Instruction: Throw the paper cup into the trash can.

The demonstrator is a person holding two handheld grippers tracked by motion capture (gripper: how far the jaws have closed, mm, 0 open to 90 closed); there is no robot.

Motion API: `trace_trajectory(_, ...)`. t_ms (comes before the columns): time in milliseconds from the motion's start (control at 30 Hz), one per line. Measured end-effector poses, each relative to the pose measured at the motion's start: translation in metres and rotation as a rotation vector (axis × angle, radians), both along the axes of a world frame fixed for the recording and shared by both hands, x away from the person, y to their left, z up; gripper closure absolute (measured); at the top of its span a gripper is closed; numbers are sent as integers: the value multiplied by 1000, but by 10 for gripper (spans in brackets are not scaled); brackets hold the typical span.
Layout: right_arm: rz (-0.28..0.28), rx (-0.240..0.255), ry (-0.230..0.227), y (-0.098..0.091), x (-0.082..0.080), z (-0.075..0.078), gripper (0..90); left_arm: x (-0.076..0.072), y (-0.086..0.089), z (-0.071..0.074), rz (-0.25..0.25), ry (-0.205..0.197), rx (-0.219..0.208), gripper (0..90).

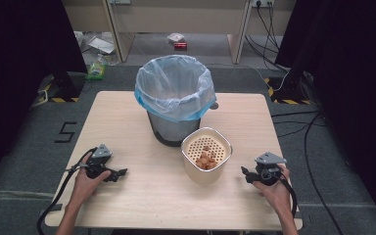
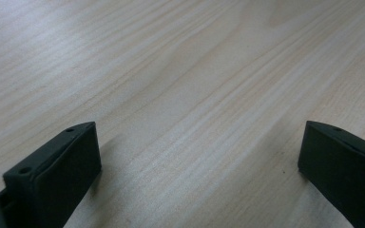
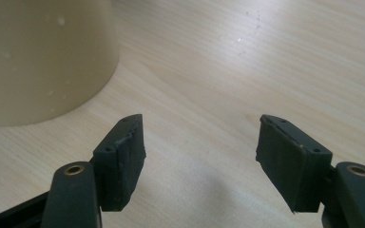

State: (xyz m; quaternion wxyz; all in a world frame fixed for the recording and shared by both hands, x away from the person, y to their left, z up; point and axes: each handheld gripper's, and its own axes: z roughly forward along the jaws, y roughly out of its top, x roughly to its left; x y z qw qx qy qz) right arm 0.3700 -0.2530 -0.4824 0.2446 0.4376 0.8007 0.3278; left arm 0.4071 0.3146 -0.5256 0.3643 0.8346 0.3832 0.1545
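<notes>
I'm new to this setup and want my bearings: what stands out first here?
The bin lined with a pale blue bag stands at the table's far middle. Just in front sits a cream container whose perforated insert holds brown bits. Both grippers, left and right, rest open at either side.

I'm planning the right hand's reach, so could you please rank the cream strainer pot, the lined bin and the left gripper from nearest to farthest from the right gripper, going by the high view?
From the right gripper:
1. Cream strainer pot, just to its left.
2. Lined bin, behind the pot, at table centre.
3. Left gripper, across the table's near edge.
</notes>
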Motion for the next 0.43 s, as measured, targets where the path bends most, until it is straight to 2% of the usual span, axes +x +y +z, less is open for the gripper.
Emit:
trace_trajectory(267, 22, -48, 51, 6, -3, -16, 316, 0, 0, 0, 0, 0, 0, 0)
trace_trajectory(367, 34, -51, 71, 8, -3, -22, 309, 0, 0, 0, 0, 0, 0, 0)
trace_trajectory(400, 31, -26, 70, 7, -4, -24, 309, 0, 0, 0, 0, 0, 0, 0)
trace_trajectory(433, 31, -26, 70, 7, -4, -24, 309, 0, 0, 0, 0, 0, 0, 0)
